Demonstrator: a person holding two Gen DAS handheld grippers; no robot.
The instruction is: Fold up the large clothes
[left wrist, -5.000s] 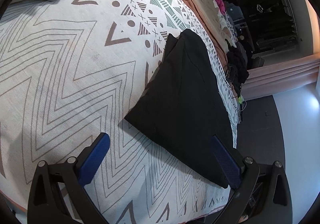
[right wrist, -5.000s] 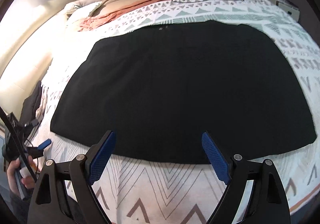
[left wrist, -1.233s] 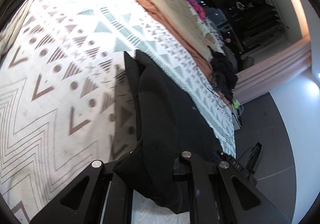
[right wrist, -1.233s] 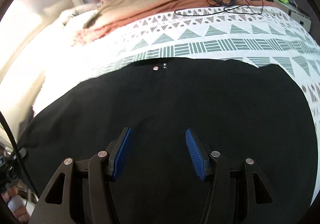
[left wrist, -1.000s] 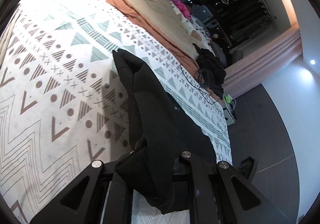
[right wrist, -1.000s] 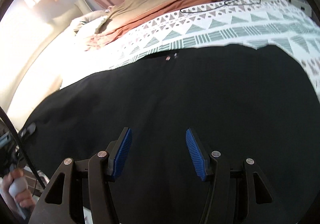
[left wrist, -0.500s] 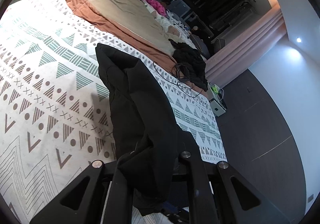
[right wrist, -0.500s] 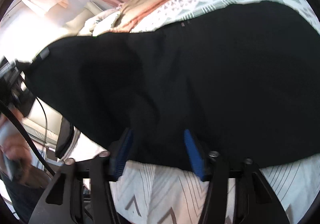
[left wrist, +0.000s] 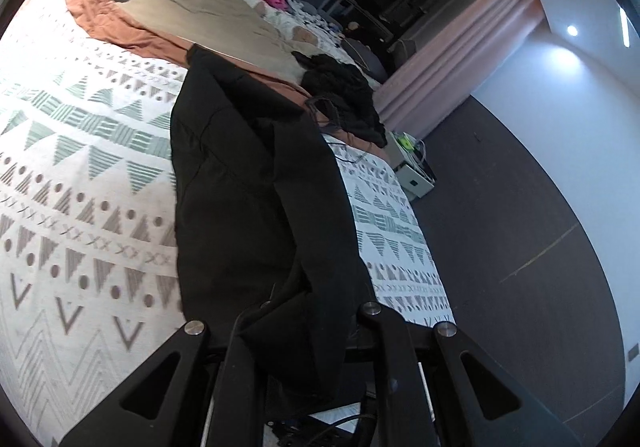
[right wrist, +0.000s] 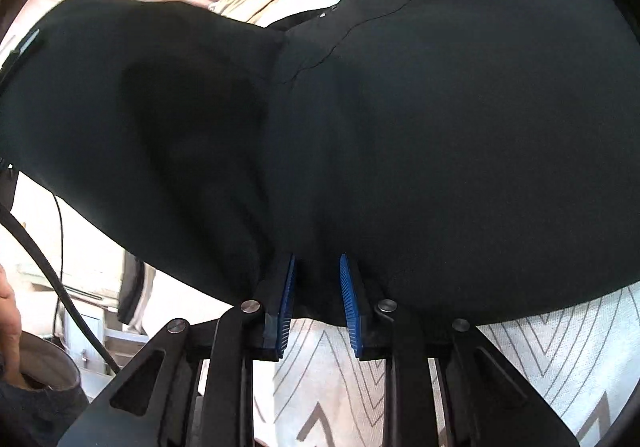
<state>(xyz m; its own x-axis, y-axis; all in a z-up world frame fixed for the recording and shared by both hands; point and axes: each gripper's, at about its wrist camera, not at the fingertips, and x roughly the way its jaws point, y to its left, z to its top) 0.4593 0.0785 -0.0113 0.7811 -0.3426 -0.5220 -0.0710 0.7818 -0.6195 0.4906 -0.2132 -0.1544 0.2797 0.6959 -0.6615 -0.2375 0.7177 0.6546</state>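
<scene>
**Black garment: left end clamped, right jaws closing on front hem**

Black garment [left wrist: 248, 207] spread across patterned bedspread [left wrist: 80, 183], one end gathered and lifted into left gripper [left wrist: 296, 343]. Left fingers pressed together, pinching a thick bunch of black fabric; pads fully hidden by cloth draping over and between them. Fabric runs from the pinch straight ahead of the fingers as a long ridge, far end lying toward the rust-coloured blanket [left wrist: 116, 31] and tan blanket [left wrist: 208, 19]. Right of that ridge, beyond the fingers: dark heap of clothes [left wrist: 344, 95] with cable, then bed edge and dark floor [left wrist: 520, 207].

Right wrist view: black garment [right wrist: 400, 127] fills almost all of the space ahead of the fingers. Right gripper [right wrist: 316, 303] at the near hem, jaws closing, narrow gap left between the blue pads [right wrist: 285, 307]. Hem edge sits between the pads; firm contact not confirmable, fabric bunching just above the tips. Left of the fingers, cloth raised off the bed in a hanging fold; right of the fingers, cloth flat on bedspread [right wrist: 560, 347]. Seam line visible ahead of and above the tips. Hand [right wrist: 8, 323] at far left frame edge, below the raised fold, beside a black cable [right wrist: 52, 275].
</scene>
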